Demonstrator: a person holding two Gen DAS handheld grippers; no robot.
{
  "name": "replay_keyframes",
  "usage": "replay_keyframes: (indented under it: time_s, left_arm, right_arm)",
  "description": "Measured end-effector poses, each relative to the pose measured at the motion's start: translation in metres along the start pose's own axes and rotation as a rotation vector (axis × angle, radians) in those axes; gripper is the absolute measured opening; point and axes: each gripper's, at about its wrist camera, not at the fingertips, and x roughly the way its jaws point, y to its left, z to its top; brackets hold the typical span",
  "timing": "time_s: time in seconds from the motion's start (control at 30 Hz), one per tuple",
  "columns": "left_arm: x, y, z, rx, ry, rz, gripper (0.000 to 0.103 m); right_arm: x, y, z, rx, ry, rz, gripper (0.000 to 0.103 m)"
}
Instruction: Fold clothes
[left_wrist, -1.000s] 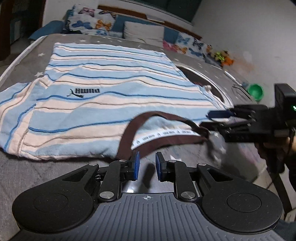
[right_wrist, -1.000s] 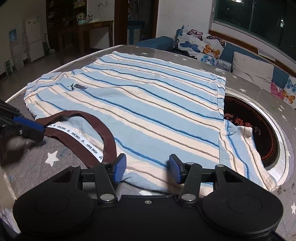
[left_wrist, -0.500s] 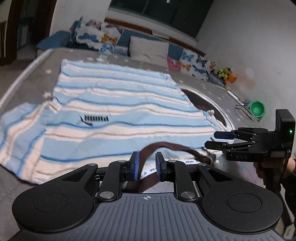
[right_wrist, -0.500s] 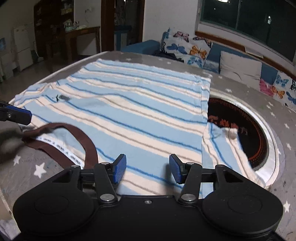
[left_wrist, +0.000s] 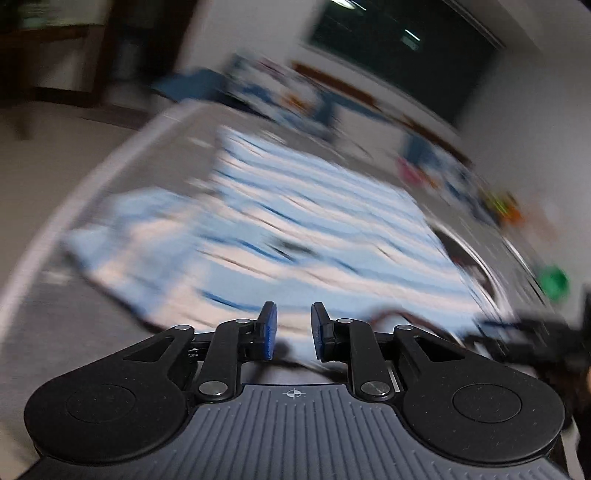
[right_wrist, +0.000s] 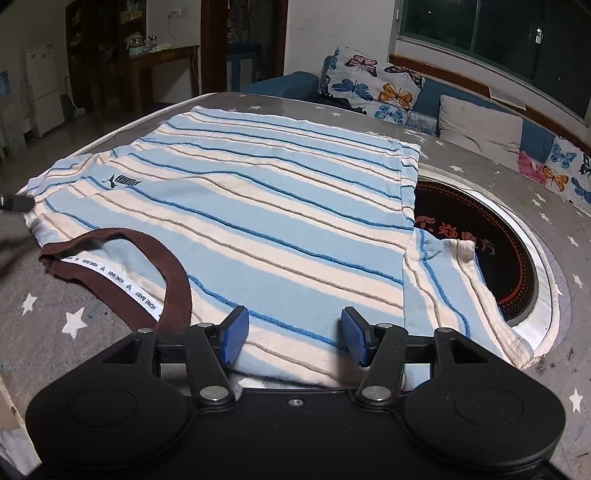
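You are holding your right gripper (right_wrist: 291, 334) wide open with the striped shirt (right_wrist: 258, 206) spread flat just beyond its fingers, probably to pinch the near shoulder, while your left gripper (left_wrist: 290, 330) is hovering narrowly open, empty.

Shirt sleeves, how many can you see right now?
2: one sleeve lies over the round black cooktop at right; the other sleeve spreads flat at the striped shirt's far-left edge.

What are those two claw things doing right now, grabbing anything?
Left gripper: open, holding nothing.
Right gripper: open wide over the striped shirt, not gripping it.
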Motion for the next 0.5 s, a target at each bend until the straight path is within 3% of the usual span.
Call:
replay_keyframes:
  time_s: [0.1, 0.23, 0.5]
  left_arm:
    - [-0.004, 0.032, 0.011, -0.132, -0.058, 0.084, 0.020]
    - [0.004, 0.050, 0.023, -0.173, -0.082, 0.144, 0.020]
    - [0.016, 0.066, 0.028, -0.253, -0.091, 0.166, 0.020]
  right_arm:
    - [0.001, 0.000, 0.000, 0.000, 0.000, 0.000, 0.059]
    - [0.002, 0.000, 0.001, -0.001, 0.002, -0.002, 0.059]
    - [0.002, 0.000, 0.001, 0.002, 0.004, -0.002, 0.059]
